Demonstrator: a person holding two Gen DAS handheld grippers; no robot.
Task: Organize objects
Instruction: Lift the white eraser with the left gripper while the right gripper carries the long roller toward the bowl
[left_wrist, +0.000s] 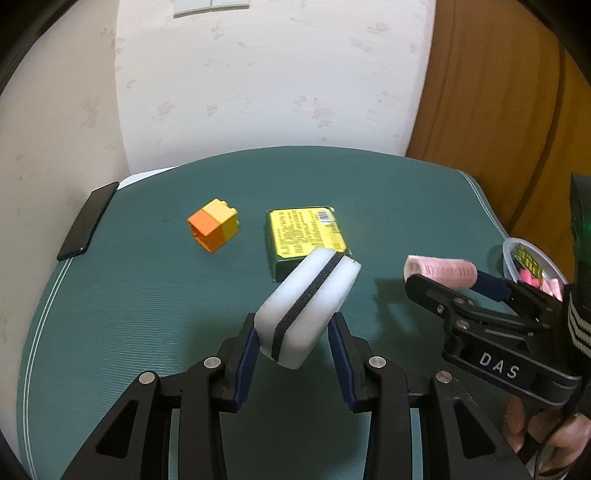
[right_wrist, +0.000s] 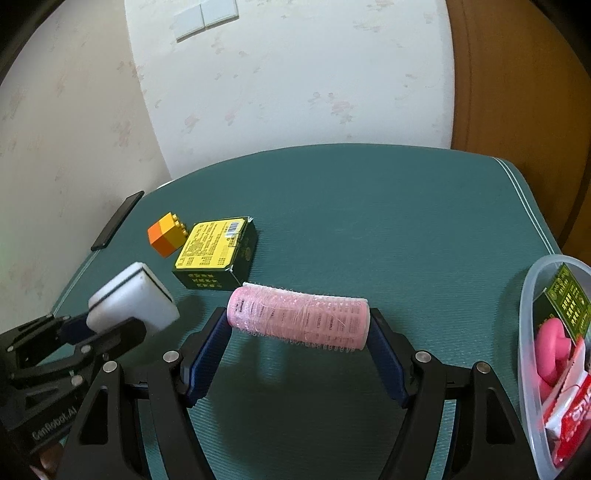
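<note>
The pink hair roller (right_wrist: 298, 320) is pinched end to end between the pads of the right gripper (right_wrist: 298, 332), lifted clear of the green mat (right_wrist: 369, 221) and near the clear plastic container (right_wrist: 526, 317) at the right edge. That container already holds a green-and-yellow packet, something pink and a red-and-white wrapper, so part of the sorting looks done. The left gripper (left_wrist: 295, 343) is closed on a white sponge block with a dark middle stripe (left_wrist: 308, 306), held tilted above the mat. Two items are thus in hand and probably bound for the container. Left on the mat are the green and yellow box (right_wrist: 216, 254) and, just beside it, the orange and yellow toy brick (right_wrist: 166, 234); a black phone (left_wrist: 88, 221) lies at the far left edge
</note>
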